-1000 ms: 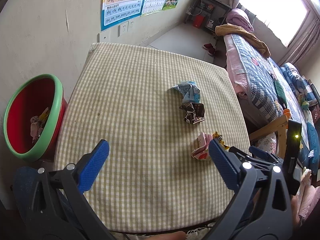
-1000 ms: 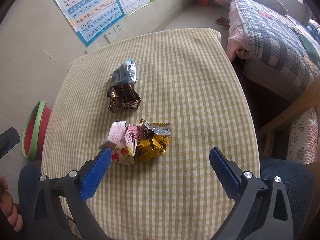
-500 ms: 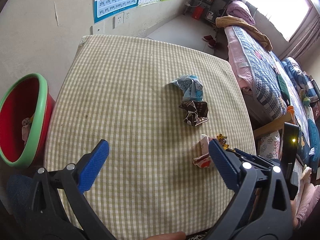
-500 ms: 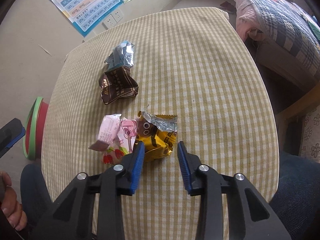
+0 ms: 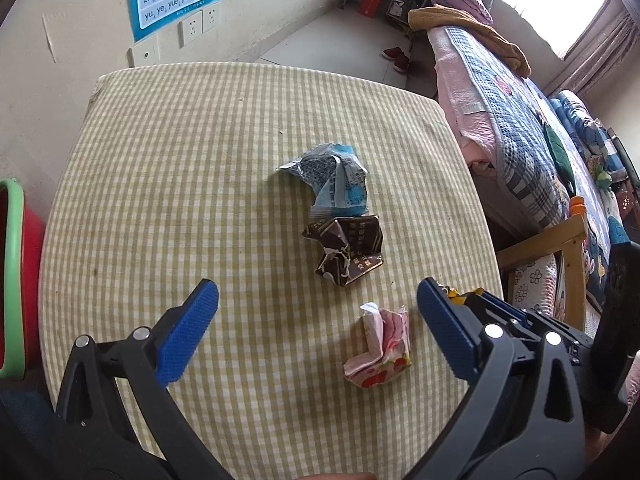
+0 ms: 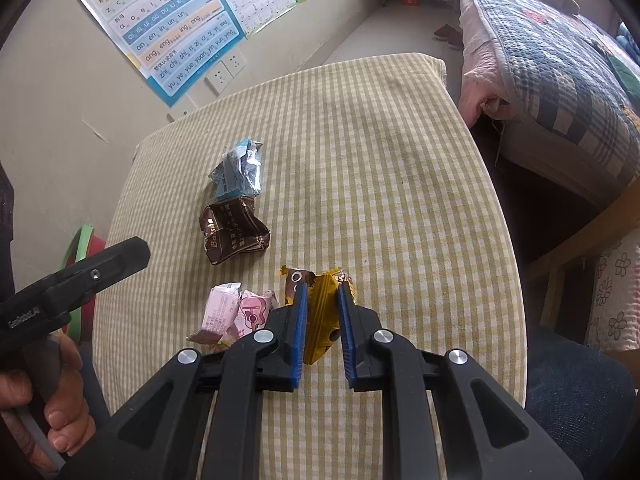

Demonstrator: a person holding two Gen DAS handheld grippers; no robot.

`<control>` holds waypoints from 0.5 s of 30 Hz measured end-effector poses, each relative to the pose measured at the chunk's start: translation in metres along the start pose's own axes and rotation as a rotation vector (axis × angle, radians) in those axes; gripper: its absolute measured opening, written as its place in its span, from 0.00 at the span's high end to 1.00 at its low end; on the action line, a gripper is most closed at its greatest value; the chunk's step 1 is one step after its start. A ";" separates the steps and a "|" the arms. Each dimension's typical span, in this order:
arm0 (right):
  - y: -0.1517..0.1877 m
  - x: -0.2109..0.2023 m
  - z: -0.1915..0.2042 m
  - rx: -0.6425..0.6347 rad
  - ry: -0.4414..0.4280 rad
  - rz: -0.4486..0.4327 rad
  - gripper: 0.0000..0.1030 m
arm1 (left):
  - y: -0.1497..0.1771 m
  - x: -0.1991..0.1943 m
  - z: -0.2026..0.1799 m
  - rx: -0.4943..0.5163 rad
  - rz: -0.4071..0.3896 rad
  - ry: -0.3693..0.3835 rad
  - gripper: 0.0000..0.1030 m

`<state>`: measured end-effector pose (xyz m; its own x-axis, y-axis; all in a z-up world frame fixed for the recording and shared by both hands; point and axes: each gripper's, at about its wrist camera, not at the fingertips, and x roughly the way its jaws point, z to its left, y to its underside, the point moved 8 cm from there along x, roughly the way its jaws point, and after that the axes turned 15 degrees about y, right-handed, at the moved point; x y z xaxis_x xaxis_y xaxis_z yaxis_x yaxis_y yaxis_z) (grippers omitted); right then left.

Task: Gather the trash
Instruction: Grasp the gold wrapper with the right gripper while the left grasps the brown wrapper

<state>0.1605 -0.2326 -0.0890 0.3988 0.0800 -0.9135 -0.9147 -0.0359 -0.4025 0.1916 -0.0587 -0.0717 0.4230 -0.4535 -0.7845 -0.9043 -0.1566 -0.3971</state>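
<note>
My right gripper (image 6: 323, 292) has its jaws pinched on the yellow wrapper (image 6: 320, 308), which sits crumpled at the near side of the checked counter (image 6: 380, 168). Just to its left lies a pink wrapper (image 6: 236, 314), touching it or nearly so; farther back a brown wrapper (image 6: 232, 234) rests against a blue-and-silver wrapper (image 6: 238, 170). My left gripper (image 5: 316, 320) hovers over the counter's near edge with its jaws spread wide and nothing between them, the pink wrapper (image 5: 380, 350) lying on the cloth just inside the right-hand jaw. A red bin with a green rim (image 5: 12, 280) stands off the counter's left side, beside the wall. A bed (image 5: 520, 120) with a plaid quilt runs along the right.
</note>
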 end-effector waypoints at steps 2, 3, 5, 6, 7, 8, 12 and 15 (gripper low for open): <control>-0.001 0.001 -0.003 0.009 -0.003 0.001 0.85 | -0.002 0.012 -0.001 0.006 0.015 -0.001 0.06; -0.002 0.002 -0.004 0.013 -0.004 0.002 0.85 | -0.003 0.017 -0.001 0.007 0.022 -0.002 0.09; -0.003 0.004 -0.006 0.019 -0.004 0.005 0.85 | -0.003 0.029 0.000 0.006 0.046 -0.002 0.22; -0.002 0.005 -0.006 0.021 -0.004 0.008 0.85 | -0.002 0.035 0.001 0.000 0.060 0.002 0.25; -0.002 0.007 -0.006 0.022 -0.006 0.012 0.85 | -0.001 0.039 0.002 -0.006 0.067 0.001 0.31; -0.002 0.007 -0.008 0.024 -0.007 0.015 0.85 | -0.001 0.043 0.003 -0.010 0.073 -0.003 0.36; -0.004 0.009 -0.013 0.033 -0.009 0.017 0.85 | 0.000 0.054 0.008 -0.022 0.097 -0.007 0.66; -0.006 0.010 -0.014 0.035 -0.009 0.016 0.85 | 0.001 0.056 0.011 -0.033 0.105 -0.018 0.91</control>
<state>0.1711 -0.2456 -0.0963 0.3838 0.0890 -0.9191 -0.9227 -0.0021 -0.3855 0.2151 -0.0741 -0.1211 0.3263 -0.4535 -0.8294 -0.9450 -0.1376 -0.2966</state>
